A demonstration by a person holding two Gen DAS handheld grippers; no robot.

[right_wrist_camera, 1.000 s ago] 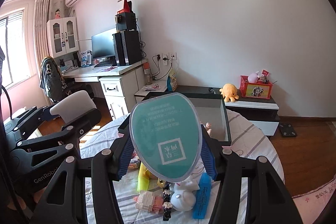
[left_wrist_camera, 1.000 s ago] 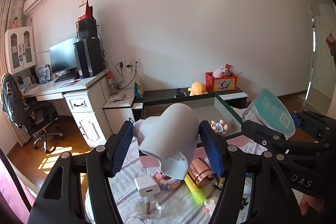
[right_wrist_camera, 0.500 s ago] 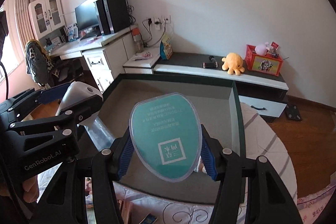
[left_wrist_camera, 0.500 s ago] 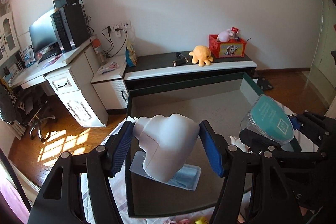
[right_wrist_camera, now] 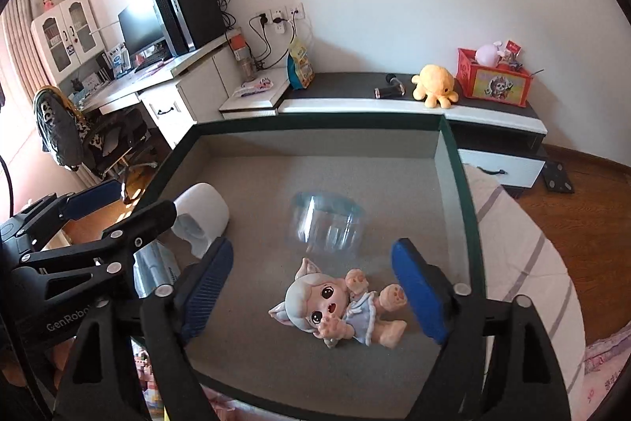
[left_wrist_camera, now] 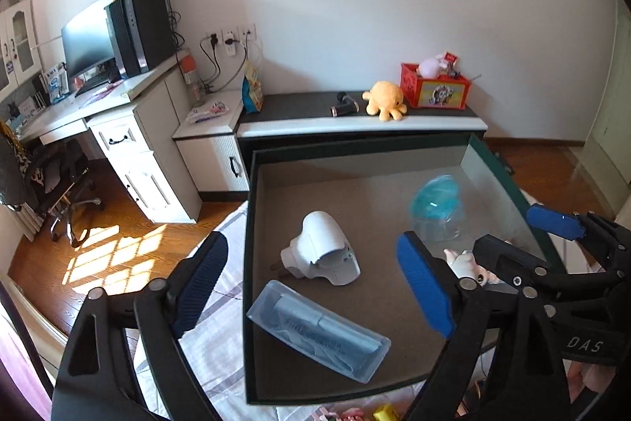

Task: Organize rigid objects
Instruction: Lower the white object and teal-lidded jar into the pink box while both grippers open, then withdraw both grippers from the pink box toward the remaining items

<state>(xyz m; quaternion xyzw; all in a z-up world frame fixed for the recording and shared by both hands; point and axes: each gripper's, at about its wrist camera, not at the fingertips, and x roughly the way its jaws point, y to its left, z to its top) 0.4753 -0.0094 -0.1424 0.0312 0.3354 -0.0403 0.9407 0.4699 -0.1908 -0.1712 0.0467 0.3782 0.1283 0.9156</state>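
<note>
Dryer (left_wrist_camera: 321, 249), container (left_wrist_camera: 435, 208), doll (right_wrist_camera: 343, 306), case (left_wrist_camera: 317, 336) in box (left_wrist_camera: 248, 263)

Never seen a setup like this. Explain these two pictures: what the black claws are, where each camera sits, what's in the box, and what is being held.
A person holds a two-finger gripper in each hand, with a fisheye camera on each looking along its blue-padded fingers. One picture is from the left gripper, the other from the right gripper. Both hover over a dark-rimmed box. Inside lie a white hair dryer, a clear teal-lidded container, a doll and a flat clear case. Both sets of jaws are opening, with nothing held.
</note>
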